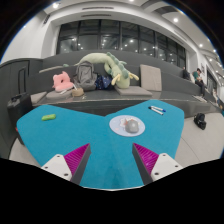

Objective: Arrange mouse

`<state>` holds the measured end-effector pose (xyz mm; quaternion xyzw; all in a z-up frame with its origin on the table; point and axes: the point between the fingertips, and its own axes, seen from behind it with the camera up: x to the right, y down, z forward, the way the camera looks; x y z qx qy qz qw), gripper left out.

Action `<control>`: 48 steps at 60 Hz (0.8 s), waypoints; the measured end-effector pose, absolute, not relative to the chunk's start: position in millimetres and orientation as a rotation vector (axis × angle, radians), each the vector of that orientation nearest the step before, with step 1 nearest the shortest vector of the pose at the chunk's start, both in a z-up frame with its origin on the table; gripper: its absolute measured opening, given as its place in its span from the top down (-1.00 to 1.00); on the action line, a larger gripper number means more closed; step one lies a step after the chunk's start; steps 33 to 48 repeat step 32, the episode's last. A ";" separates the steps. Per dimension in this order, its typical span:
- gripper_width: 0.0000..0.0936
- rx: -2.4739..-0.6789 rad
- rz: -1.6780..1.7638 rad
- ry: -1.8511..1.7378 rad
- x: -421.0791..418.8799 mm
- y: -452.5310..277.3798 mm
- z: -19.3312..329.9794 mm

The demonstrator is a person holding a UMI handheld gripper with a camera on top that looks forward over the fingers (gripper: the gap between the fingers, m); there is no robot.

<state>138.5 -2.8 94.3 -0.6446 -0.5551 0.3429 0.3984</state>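
Two-fingered tool (110,168), dark tapering fingers (77,165), magenta pads (152,155) (triangular, finely ribbed)

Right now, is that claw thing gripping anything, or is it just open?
Gripper: open, holding nothing. The mouse sits on the teal mat just ahead of the fingers, untouched.

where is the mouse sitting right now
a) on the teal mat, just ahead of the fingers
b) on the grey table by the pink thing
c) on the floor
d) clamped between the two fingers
a) The mouse rests on its own on the teal mat, just beyond the open gripper, with neither finger touching it.
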 end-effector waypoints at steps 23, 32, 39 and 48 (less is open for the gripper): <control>-0.83 -1.579 0.798 -1.439 215.9 -32.2 83.6; -0.83 -1.577 0.775 -1.423 218.1 -25.1 88.1; -0.83 -1.577 0.775 -1.423 218.1 -25.1 88.1; -0.83 -1.577 0.775 -1.423 218.1 -25.1 88.1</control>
